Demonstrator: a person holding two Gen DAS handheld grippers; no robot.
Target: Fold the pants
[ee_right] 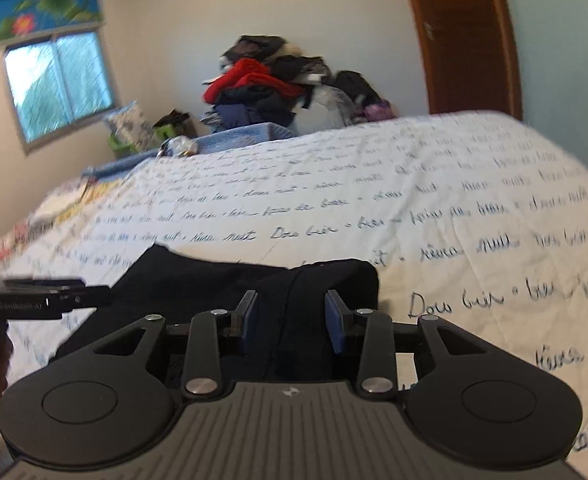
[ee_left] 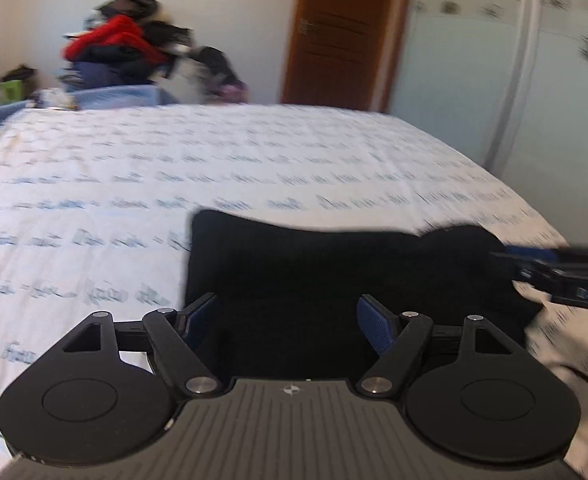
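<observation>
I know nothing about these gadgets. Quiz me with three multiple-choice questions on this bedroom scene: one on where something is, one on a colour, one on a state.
1. Where do the black pants lie?
A. on the bed
B. on the floor
C. in a drawer

2. What colour is the brightest garment in the clothes pile by the wall?
A. yellow
B. red
C. white

3. How do the fingers of the right gripper stand?
A. clamped on the pants
B. apart, holding nothing
C. out of view

Answers:
1 A: the pants rest flat on the bedspread.
2 B: a red garment sits near the pile's top.
3 B: a clear gap shows between the blue pads; the left gripper is open too.
</observation>
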